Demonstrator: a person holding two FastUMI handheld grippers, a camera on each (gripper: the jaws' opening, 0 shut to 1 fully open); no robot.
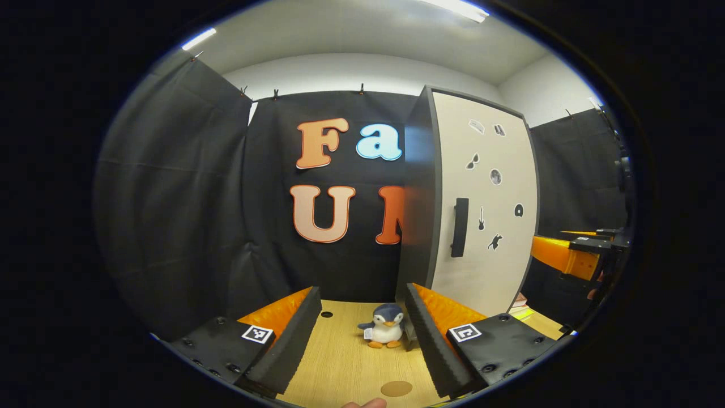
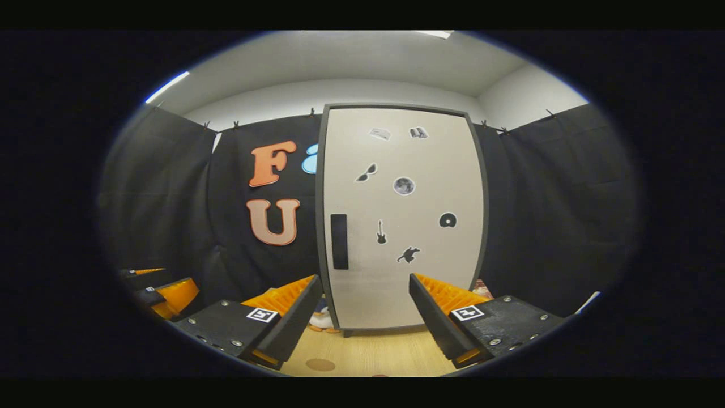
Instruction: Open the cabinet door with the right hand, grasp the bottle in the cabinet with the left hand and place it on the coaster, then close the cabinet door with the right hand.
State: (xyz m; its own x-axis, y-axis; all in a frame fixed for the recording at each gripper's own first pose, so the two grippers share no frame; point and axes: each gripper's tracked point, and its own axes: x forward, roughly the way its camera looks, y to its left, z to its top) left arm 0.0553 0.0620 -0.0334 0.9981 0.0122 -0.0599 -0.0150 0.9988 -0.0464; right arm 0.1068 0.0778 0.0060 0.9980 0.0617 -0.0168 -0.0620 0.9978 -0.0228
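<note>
The tall cabinet [image 2: 402, 221] stands on the wooden table with its pale door shut, hiding the inside. A dark handle [image 2: 338, 241] runs upright near the door's left edge. My right gripper [image 2: 363, 280] is open, facing the door a short way off, nothing between its fingers. My left gripper [image 1: 362, 292] is open too, held left of the cabinet [image 1: 481, 215] and its handle [image 1: 460, 226]. A round brown coaster [image 1: 396, 388] lies on the table just under the left gripper; the coaster [image 2: 320, 364] is bare. The right gripper [image 1: 583, 252] shows at the far right.
A small penguin plush [image 1: 385, 333] sits on the table [image 1: 340, 362] by the cabinet's left corner, beyond the coaster. Books [image 1: 518, 306] lie at the cabinet's right side. Black cloth walls close the booth. The left gripper [image 2: 158, 292] shows at the far left.
</note>
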